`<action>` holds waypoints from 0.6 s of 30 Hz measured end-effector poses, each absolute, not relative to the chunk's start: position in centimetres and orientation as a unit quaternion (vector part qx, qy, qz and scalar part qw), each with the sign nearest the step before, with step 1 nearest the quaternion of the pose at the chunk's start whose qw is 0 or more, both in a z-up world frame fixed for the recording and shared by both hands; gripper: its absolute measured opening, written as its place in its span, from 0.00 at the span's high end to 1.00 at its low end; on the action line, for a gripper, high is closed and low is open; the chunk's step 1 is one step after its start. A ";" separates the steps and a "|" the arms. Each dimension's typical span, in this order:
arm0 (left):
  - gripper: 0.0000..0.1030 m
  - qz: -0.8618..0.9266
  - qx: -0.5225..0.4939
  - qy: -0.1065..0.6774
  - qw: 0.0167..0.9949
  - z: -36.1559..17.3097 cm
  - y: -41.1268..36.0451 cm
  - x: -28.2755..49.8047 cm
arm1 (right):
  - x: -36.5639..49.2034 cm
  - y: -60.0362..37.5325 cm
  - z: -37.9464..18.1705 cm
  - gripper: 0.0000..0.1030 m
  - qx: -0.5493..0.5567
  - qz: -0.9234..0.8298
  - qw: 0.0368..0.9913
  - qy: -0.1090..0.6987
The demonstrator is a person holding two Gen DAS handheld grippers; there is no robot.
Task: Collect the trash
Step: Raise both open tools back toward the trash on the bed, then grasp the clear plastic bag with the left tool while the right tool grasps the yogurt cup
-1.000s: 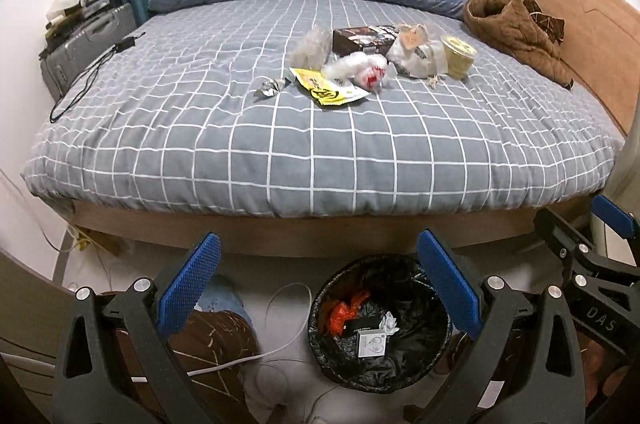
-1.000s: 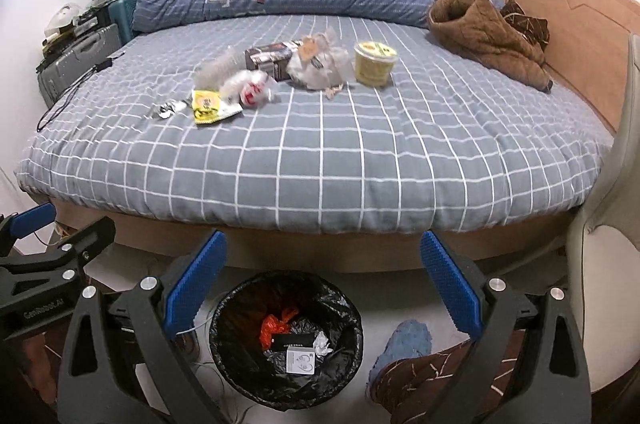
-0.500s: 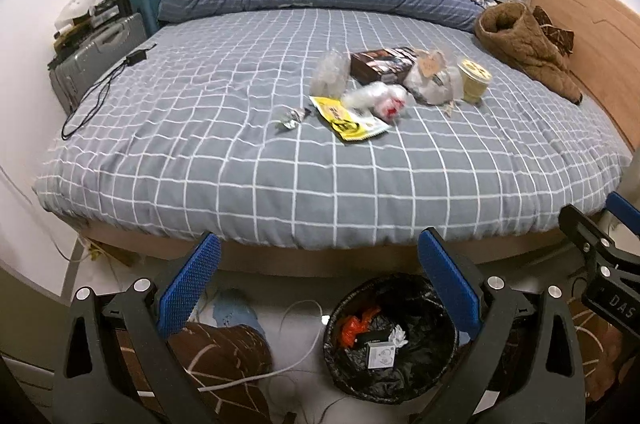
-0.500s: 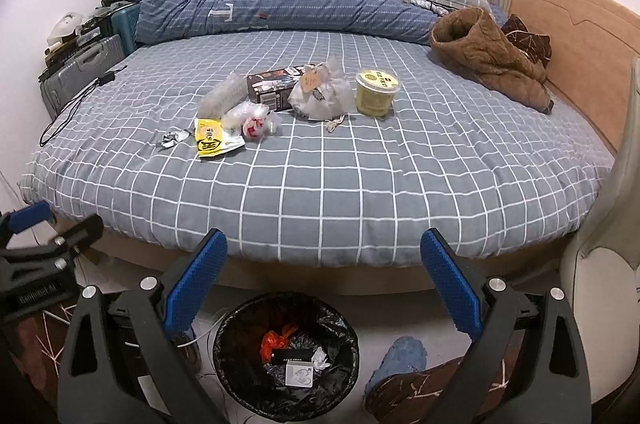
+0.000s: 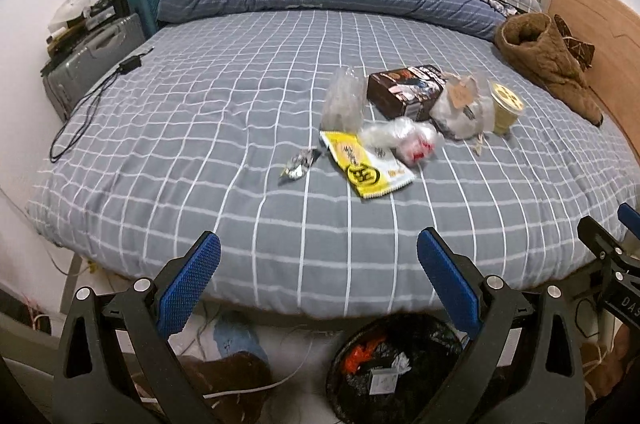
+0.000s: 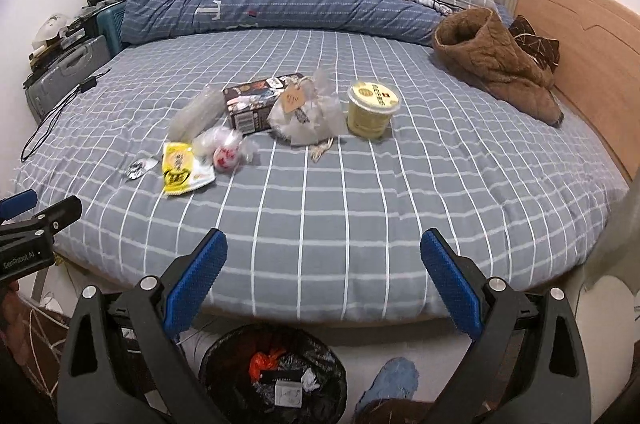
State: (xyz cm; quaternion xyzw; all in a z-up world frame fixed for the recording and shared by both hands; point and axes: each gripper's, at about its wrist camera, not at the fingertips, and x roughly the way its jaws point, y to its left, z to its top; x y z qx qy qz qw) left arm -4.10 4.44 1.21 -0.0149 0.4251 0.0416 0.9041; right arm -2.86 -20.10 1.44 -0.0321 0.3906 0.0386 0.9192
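- While both grippers, left gripper and right gripper, gape wide and hold nothing, trash sits mid-frame on the bed.
- Yellow packet lies beside a foil scrap, maybe a wrapper.
- Black bin sits at the bottom, below the bed edge.

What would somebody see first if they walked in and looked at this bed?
Probably the little heap of trash in the middle of the grey checked bed: a yellow snack wrapper, a dark box, a yellow tub and some clear plastic bags. Next, the black-lined trash bin on the floor at the foot of the bed, already holding some rubbish. Both hand-held grippers, left and right, are wide open and empty.
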 end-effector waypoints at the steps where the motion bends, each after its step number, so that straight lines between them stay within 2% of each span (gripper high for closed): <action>1: 0.06 0.042 -0.016 0.427 0.903 1.0 4.4 -3.3 | -2.2 -20.1 1.4 0.09 -0.033 0.039 0.919 0.391; 18: 0.07 0.003 -0.007 0.442 0.897 -2.5 0.2 8.3 | 13.4 -24.3 -1.2 0.09 -0.048 0.002 0.920 0.388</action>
